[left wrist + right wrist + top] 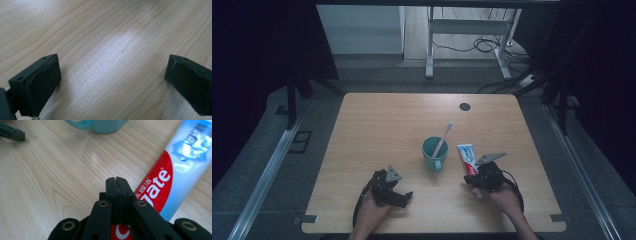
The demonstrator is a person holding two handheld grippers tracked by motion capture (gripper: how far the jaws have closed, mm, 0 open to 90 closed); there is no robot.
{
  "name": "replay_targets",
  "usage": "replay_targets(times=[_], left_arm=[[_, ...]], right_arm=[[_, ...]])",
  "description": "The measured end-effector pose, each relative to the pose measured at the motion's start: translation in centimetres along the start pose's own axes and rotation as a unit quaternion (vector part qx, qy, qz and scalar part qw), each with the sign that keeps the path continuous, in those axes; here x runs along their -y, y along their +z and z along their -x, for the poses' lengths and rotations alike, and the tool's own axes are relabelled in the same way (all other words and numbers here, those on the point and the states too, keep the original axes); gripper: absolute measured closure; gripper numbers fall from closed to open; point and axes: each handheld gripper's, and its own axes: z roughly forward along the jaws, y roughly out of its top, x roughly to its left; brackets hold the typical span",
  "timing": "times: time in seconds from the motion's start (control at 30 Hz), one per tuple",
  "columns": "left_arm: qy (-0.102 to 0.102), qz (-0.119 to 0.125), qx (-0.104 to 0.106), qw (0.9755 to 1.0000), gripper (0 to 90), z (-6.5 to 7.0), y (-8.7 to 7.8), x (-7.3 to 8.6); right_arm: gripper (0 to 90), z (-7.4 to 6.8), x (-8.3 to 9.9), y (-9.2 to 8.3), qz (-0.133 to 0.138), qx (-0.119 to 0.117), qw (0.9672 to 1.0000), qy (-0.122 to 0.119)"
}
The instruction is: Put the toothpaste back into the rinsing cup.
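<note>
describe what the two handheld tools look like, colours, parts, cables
Both are black. The left tool and right tool each carry a grey three-cornered plate on top and trail a black cable. The left tool's fingers are blocky black pads with small holes; the right tool's linkage arms show brass-coloured pivot rings.

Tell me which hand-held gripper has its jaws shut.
The right hand-held gripper, beside the toothpaste tube: its jaws meet, while the left hand-held gripper stands wide open.

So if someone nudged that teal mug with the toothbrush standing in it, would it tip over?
Probably not. The teal mug looks squat and stands flat on the wooden table, so it would likely slide. The pink-and-white toothbrush only leans on the rim, so it may rattle or swing round.
</note>
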Motion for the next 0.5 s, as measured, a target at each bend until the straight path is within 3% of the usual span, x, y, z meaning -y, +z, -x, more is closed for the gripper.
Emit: replay_targets(times=[0.5], left_arm=[[0.000, 0.000, 0.000, 1.0000, 0.7, 0.0, 0.0, 0.0]], right_arm=[[86.3, 1.5, 1.8, -1.6, 0.000, 0.021, 0.9996, 0.018]])
